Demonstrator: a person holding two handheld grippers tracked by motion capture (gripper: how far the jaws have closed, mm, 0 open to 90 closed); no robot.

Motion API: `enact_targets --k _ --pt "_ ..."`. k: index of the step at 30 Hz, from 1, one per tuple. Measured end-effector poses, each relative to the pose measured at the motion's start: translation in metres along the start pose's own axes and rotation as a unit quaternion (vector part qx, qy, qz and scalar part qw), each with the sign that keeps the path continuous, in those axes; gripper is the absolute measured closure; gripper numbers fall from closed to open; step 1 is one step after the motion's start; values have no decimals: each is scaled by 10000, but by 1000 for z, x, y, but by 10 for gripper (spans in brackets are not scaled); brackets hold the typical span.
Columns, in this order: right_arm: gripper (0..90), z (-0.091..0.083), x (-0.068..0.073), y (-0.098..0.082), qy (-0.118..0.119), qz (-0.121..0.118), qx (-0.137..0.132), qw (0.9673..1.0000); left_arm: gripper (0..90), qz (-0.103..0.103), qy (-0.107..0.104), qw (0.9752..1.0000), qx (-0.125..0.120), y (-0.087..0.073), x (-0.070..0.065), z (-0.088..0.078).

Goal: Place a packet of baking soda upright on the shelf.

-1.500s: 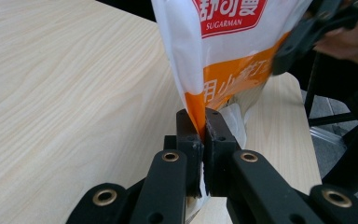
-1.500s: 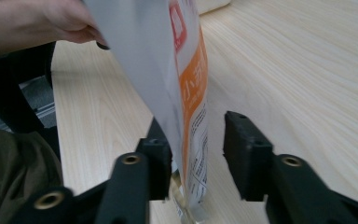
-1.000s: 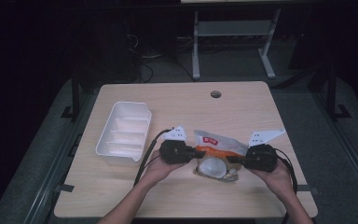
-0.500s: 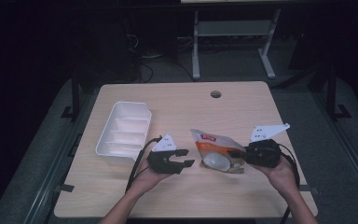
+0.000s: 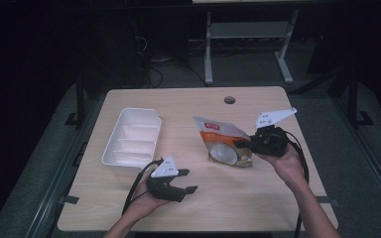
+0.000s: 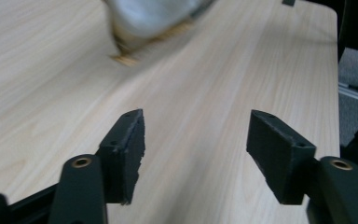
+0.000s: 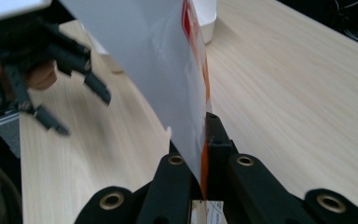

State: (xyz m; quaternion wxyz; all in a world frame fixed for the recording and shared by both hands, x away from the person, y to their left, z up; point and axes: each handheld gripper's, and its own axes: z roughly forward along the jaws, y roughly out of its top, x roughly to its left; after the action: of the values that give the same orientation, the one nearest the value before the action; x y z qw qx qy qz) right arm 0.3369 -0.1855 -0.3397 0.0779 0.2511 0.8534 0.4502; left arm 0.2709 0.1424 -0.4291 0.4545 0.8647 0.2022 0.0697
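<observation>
Two hand-held grippers work over a pale wooden table (image 5: 188, 213). Nearest the person, the left gripper (image 5: 187, 181) sits low over the front of the table, a hand wrapped around its body. Its jaws have just been opening and now stand wide apart with nothing between them; the left gripper view shows bare wood in the gap.

Farther in and to the right, the right gripper (image 5: 252, 144) has its jaws clamped together on one edge of a snack pouch (image 5: 223, 144). The pouch is white and orange with a round clear window. It hangs tilted from that grip near the table's middle, well apart from the left gripper. In the right gripper view its white face rises straight out of the closed jaws.

Beyond the left gripper, a white tray (image 5: 110, 152) with several compartments lies toward the table's left side.
</observation>
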Motion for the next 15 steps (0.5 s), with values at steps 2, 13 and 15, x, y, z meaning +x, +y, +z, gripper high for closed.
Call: enact_targets --k 2,13,15 --pt "899 7 -2 10 10 -15 -25 10000 316 13 52 10000 19 -5 -1 -3" --pt "899 42 -10 51 122 -141 -48 9998 264 -44 150 9998 -82 -21 2 -28" --pt "900 48 -10 57 139 -147 -56 9998 264 -25 165 9999 -34 -25 2 -29"
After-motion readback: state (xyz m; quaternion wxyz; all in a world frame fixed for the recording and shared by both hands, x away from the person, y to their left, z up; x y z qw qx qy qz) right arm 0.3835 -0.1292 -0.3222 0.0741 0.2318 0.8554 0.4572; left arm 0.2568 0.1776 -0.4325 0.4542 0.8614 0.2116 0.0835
